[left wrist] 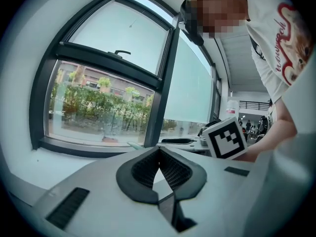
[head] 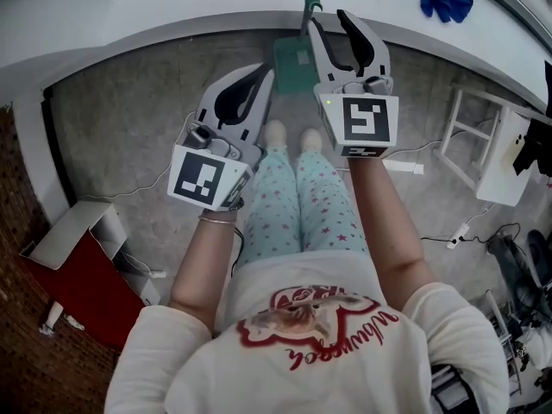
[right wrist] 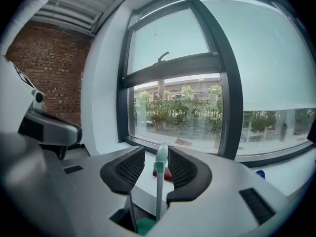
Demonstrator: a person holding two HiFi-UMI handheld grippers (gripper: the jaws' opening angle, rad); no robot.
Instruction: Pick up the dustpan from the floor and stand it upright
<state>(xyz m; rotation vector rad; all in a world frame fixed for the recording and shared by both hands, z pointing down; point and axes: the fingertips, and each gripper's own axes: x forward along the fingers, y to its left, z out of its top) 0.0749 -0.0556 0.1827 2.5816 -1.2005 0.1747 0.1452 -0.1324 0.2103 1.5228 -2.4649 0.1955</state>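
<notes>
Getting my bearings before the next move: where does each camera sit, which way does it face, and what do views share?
Head view: on the person's head, looking steeply down at the floor; shows both forearms, trouser legs, left gripper, right gripper, green plastic dustpan.
Left gripper view: on that gripper, facing a dark-framed window; jaws shut, white shirt.
Right gripper view: on that gripper, facing the window; jaws open around dustpan's handle.
Both gripper views share the window.
</notes>
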